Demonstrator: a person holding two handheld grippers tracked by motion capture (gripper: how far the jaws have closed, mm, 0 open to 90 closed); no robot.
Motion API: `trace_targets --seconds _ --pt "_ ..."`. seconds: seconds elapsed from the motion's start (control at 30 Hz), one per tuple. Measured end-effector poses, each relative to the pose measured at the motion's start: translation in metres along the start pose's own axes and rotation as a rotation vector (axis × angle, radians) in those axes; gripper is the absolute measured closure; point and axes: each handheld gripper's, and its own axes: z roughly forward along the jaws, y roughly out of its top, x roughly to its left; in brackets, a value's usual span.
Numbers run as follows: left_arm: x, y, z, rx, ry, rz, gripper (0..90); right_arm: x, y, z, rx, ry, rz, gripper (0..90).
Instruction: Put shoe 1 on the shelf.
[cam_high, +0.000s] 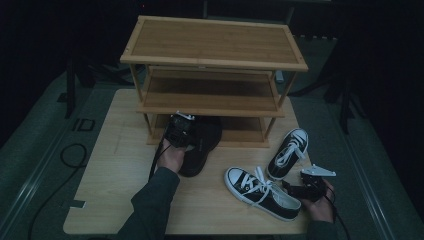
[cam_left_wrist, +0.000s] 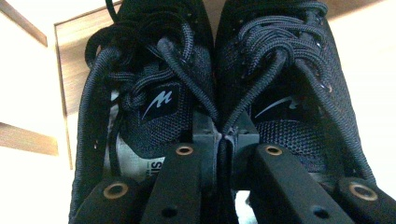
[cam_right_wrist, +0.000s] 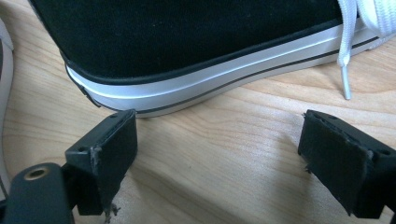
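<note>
Gripping a pair of black mesh trainers (cam_left_wrist: 205, 70) at the bamboo shoe rack's (cam_high: 215, 45) bottom shelf.
Left gripper (cam_left_wrist: 223, 140) pinches their inner collars together, toes under the shelf edge; right gripper (cam_right_wrist: 217, 144) rests wide open on bare wooden table (cam_high: 120, 200) just beside a black canvas sneaker (cam_right_wrist: 187, 42) with smooth white sole.

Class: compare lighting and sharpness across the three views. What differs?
High view: dim, dark surroundings, black shoes lose detail. Left gripper view: overexposed, rack washed white, laces sharp. Right gripper view: evenly lit, sneaker sole and table grain crisp, pads slightly soft.
</note>
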Motion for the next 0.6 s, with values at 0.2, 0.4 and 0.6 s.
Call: trace_targets --seconds 0.2,0.4,0.6 --pt "-0.006 0.004 0.003 -0.009 0.013 -0.026 84.7 0.0 0.0 0.0 0.0 0.001 0.0 11.7" --pt "-0.013 0.005 0.005 -0.029 0.042 -0.058 84.6 0.0 0.0 0.0 0.0 0.001 -0.001 11.7" --pt "-0.022 0.008 0.007 -0.045 0.059 -0.088 84.6 0.0 0.0 0.0 0.0 0.002 -0.001 11.7"
